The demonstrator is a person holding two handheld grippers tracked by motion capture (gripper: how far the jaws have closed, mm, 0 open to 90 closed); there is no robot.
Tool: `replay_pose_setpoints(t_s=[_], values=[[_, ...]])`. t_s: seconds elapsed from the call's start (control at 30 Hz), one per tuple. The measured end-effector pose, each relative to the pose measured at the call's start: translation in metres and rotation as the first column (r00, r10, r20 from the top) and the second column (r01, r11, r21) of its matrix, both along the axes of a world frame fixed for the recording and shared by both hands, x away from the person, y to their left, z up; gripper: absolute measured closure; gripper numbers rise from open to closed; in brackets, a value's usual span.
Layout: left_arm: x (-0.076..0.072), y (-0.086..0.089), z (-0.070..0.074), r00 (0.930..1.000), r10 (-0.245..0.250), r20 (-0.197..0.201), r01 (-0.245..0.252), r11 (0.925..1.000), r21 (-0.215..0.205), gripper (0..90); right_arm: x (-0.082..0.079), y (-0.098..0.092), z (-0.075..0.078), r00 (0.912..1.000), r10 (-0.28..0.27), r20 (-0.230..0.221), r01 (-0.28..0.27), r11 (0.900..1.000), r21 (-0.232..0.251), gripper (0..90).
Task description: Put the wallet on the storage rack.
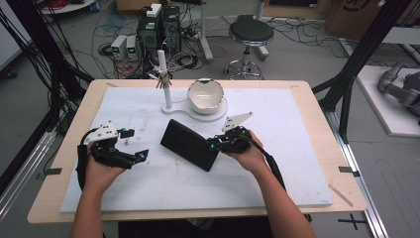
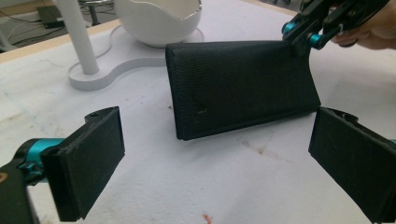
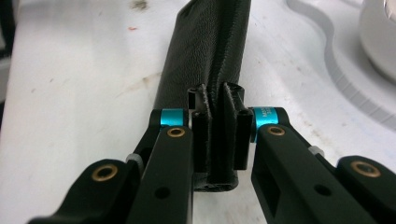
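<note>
Gripping black wallet (image 1: 190, 144): right tongs (image 1: 214, 145) | left tongs (image 1: 140, 156): open | wallet seemingly tilted

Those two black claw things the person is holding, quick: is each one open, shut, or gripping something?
Left gripper: open, holding nothing.
Right gripper: closed on one end of the flat black leather wallet, lifting that end off the white table mat.

This is a lab set up for recording. A wooden table (image 1: 317, 99) carries a white mat (image 1: 277, 168) and stands inside a frame of black struts (image 1: 364, 47). On the grey floor behind it sit computer towers (image 1: 159, 27), small power boxes (image 1: 125, 47), loose cables (image 1: 111, 25) and a round stool (image 1: 250, 32). Cardboard boxes (image 1: 349, 15) stand at the back.
</note>
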State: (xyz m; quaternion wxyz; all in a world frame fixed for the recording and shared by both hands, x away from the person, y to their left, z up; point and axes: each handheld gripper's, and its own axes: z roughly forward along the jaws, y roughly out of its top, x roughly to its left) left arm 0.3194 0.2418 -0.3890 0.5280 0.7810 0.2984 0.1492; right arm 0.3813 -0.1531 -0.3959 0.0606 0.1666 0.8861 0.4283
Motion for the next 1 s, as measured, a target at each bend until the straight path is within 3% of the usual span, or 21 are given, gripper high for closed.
replay_pose_setpoints(t_s=[0.27,0.5,0.67,0.73,0.8,0.83,0.87,0.9,1.0], values=[[0.003,-0.015,-0.001,0.9973,-0.067,-0.03,0.067,0.9977,-0.011,3.5,-0.018,-0.014,0.018,0.9914,0.1,0.084,-0.102,0.995,0.016,84.3],[0.007,-0.027,-0.005,0.9923,-0.114,-0.048,0.113,0.9933,-0.024,3.5,-0.03,-0.02,0.03,0.9727,0.186,0.139,-0.191,0.981,0.023,84.3],[0.013,-0.04,-0.009,0.9828,-0.169,-0.074,0.167,0.9855,-0.029,3.5,-0.037,-0.021,0.036,0.9582,0.239,0.157,-0.25,0.967,0.049,84.3],[0.016,-0.047,-0.012,0.9764,-0.199,-0.084,0.196,0.9797,-0.041,3.5,-0.04,-0.021,0.039,0.9509,0.264,0.163,-0.275,0.96,0.055,84.3],[0.018,-0.055,-0.015,0.9629,-0.25,-0.1,0.247,0.968,-0.041,4.7,-0.042,-0.02,0.039,0.9459,0.282,0.16,-0.295,0.954,0.062,84.3],[0.018,-0.058,-0.016,0.9502,-0.293,-0.105,0.29,0.9559,-0.046,12.5,-0.041,-0.02,0.039,0.9451,0.284,0.161,-0.297,0.953,0.065,84.2],[0.018,-0.059,-0.017,0.9304,-0.351,-0.106,0.346,0.9362,-0.061,31.5,-0.04,-0.021,0.038,0.9465,0.284,0.153,-0.296,0.953,0.062,84.2],[0.017,-0.06,-0.017,0.923,-0.368,-0.113,0.364,0.9298,-0.058,55.1,-0.038,-0.021,0.037,0.9493,0.277,0.15,-0.288,0.956,0.059,84.1],[0.017,-0.061,-0.017,0.9148,-0.384,-0.126,0.377,0.9232,-0.072,65.2,-0.033,-0.025,0.034,0.9576,0.261,0.122,-0.27,0.961,0.064,84.1]])
